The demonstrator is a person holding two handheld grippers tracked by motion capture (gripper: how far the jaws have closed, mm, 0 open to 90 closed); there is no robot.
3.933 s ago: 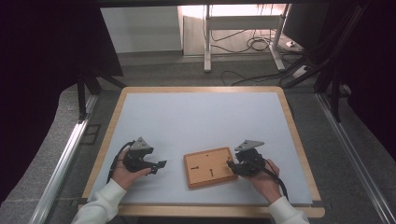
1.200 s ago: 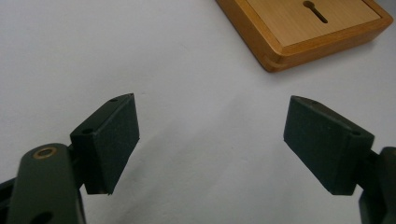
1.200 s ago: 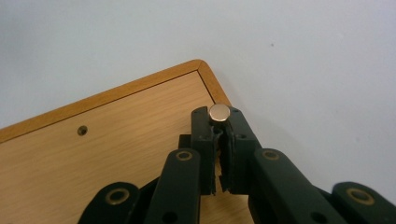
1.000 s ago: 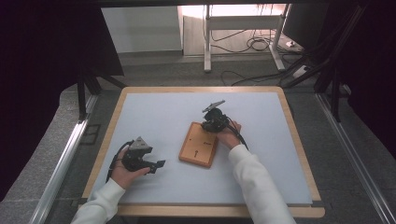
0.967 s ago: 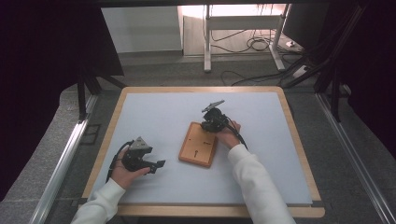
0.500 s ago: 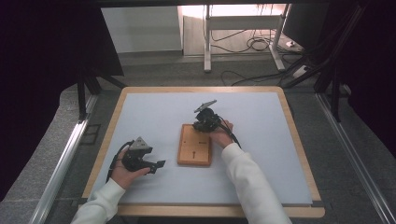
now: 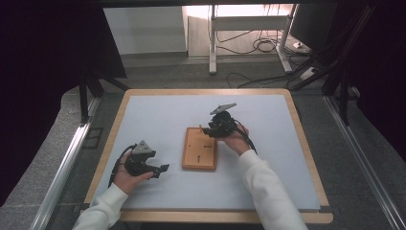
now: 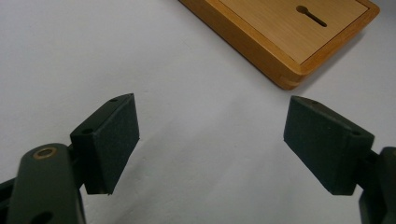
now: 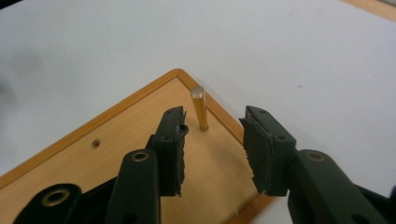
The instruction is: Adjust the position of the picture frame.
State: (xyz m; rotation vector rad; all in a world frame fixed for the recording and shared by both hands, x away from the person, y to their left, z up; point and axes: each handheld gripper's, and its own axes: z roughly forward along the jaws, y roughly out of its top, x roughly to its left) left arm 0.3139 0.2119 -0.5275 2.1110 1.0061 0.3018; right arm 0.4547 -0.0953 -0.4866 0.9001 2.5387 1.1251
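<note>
A flat wooden board (image 7: 199, 153) with a keyhole slot (image 8: 312, 15) lies in the middle of the white table top. A thin peg (image 9: 201, 108) stands upright in the board near one corner. My right gripper (image 7: 207, 130) hovers over the board's far edge. Its jaws have just been opening, and in the right gripper view the right gripper (image 9: 214, 122) is open, with the peg at the jaw tips and no pad pressing on it. My left gripper (image 7: 163, 168) rests left of the board; the left gripper (image 8: 212, 144) is open and holds nothing.
The table top (image 7: 158, 120) has a wooden rim all round. A small hole (image 9: 95, 143) shows in the board. Beyond the table's far edge are a metal stand (image 7: 213, 38) and floor cables (image 7: 261, 45). Dark frames flank both sides.
The board has turned from a slant to square and shifted slightly left. My right gripper has opened and drawn back a little from the peg. The left hand has not moved.
</note>
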